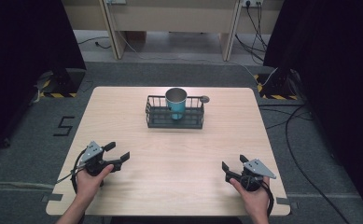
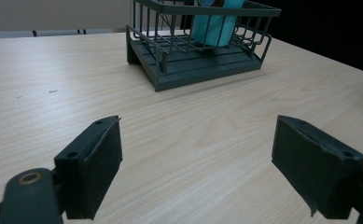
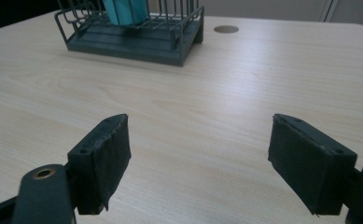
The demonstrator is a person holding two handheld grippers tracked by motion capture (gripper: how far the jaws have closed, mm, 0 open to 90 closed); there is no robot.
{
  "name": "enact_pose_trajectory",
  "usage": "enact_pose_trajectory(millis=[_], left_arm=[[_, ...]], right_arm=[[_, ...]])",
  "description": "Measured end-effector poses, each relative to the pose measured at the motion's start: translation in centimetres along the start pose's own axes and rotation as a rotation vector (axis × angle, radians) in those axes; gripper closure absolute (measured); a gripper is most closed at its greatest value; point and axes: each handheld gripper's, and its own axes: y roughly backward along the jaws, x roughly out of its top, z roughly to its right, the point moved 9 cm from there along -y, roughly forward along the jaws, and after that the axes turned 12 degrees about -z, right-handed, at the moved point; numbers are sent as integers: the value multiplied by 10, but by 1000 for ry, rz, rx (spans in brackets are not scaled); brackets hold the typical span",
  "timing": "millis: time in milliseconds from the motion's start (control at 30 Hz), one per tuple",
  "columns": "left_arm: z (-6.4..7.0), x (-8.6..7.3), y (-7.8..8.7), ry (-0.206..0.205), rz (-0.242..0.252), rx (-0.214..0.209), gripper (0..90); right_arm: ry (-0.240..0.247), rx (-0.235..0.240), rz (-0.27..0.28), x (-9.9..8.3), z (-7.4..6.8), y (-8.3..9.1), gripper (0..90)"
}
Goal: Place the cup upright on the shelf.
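A: Starting w/ the teal cup (image 1: 176, 102): it stands upright inside the dark wire basket (image 1: 174, 122), at the far-middle of the counter (image 1: 170, 186). Basket rails wrap it on all sides.

B: And the grippers?

A: Both near the front edge, well apart from the basket. Left gripper (image 1: 118, 156) has its jaws spread wide, nothing between them; same for the right gripper (image 1: 232, 164), wide open and empty. Each gripper view shows bare wood between the pads.

B: Risks from here?

A: Imo the main one is the rails. The cup's lower half sits behind wire, so a low approach would likely hit the basket and shove it, since it seems to sit loose on smooth wood. A grab by the rim alone could tilt the cup against the wire and jam it on the lift. If both grippers go in together they may crowd each other.

B: Surface, room?

A: Pale wood-grain counter, bare apart from the basket and a small round disc (image 1: 205, 99) just beside its far right corner; can't tell if it's a cap or a hole. Grey carpet floor, black curtains at both sides, cables trailing at right, pale furniture at the back.
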Motion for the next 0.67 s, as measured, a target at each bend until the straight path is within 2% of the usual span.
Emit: enact_pose_trajectory(millis=[100,233,667], left_arm=[[0,0,0,0,2,-3,156],[2,1,0,0,4,-8,156],[1,1,1,5,7,-3,156]], right_arm=[[-19,-2,36,3,1,4,220],[-10,-3,52,5,0,7,221],[-15,-12,56,3,3,15,231]])
